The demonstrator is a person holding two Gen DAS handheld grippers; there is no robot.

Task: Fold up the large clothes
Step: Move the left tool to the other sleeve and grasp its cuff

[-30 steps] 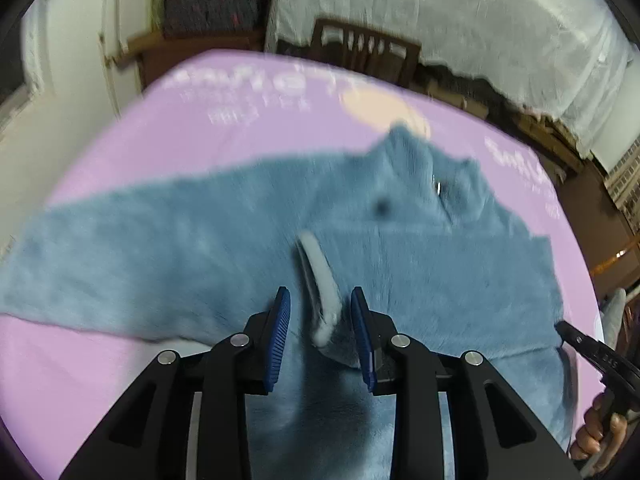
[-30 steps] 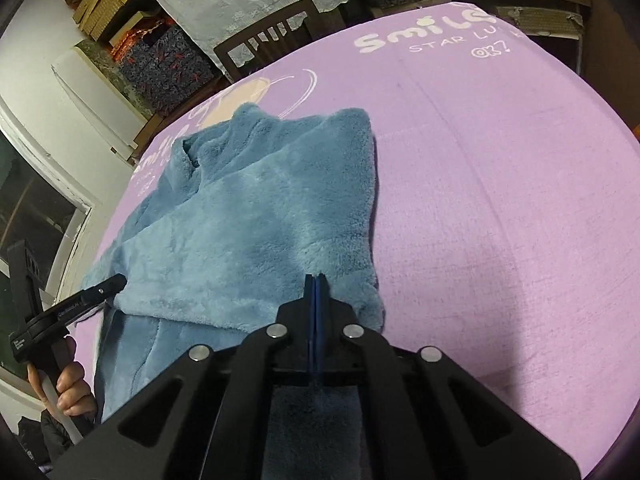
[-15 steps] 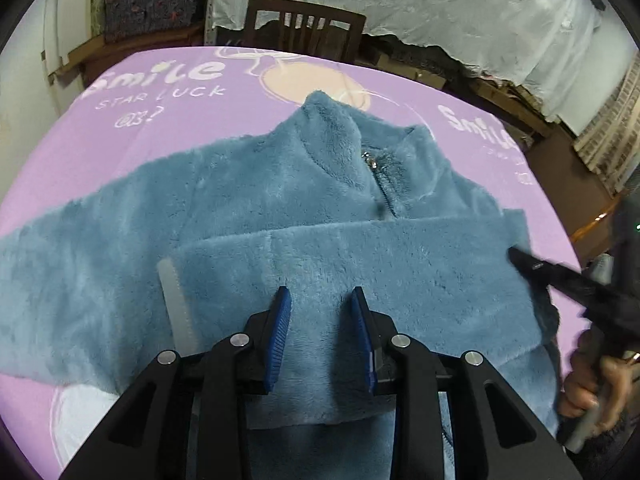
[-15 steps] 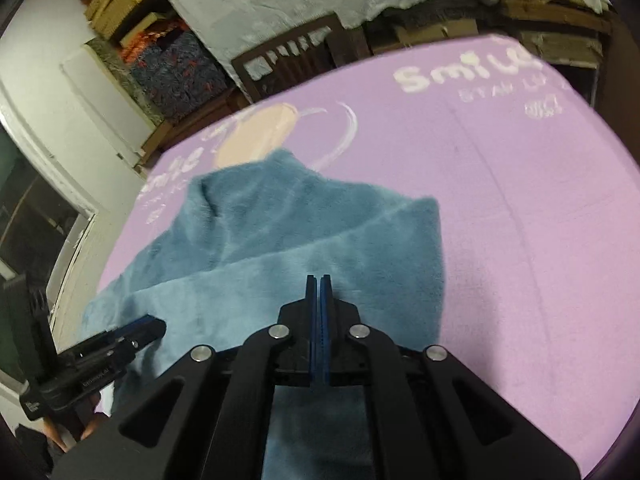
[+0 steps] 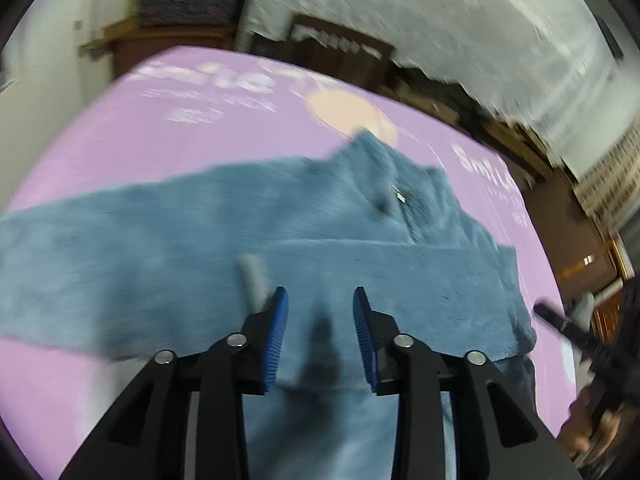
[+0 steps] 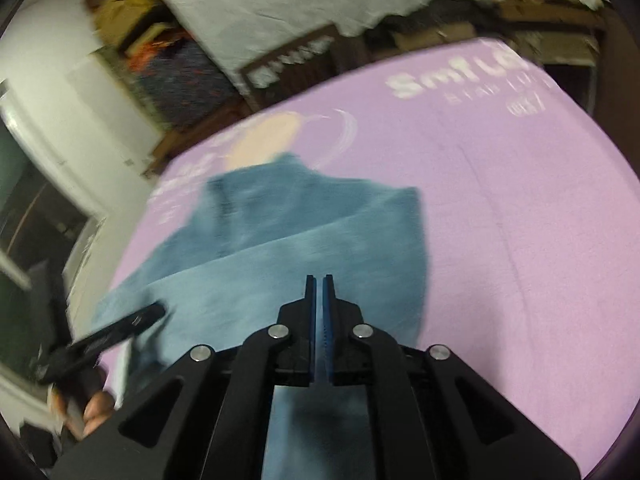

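A blue fleece jacket lies on the purple table cover, collar with zip at the far side. One sleeve is folded across its chest; the other sleeve stretches out to the left. My left gripper is open and empty, hovering over the folded sleeve near its grey cuff. My right gripper is shut with nothing between its pads, above the jacket near its right edge. Each gripper shows at the edge of the other's view, the right one and the left one.
The purple cover has white lettering and a peach disc beyond the collar. A wooden chair and sheet-draped furniture stand behind the table. Storage boxes sit at the back left.
Both views are blurred by motion. The left gripper has swung left, so the outstretched sleeve fills more of its view. The right gripper has drawn back a little, still shut.
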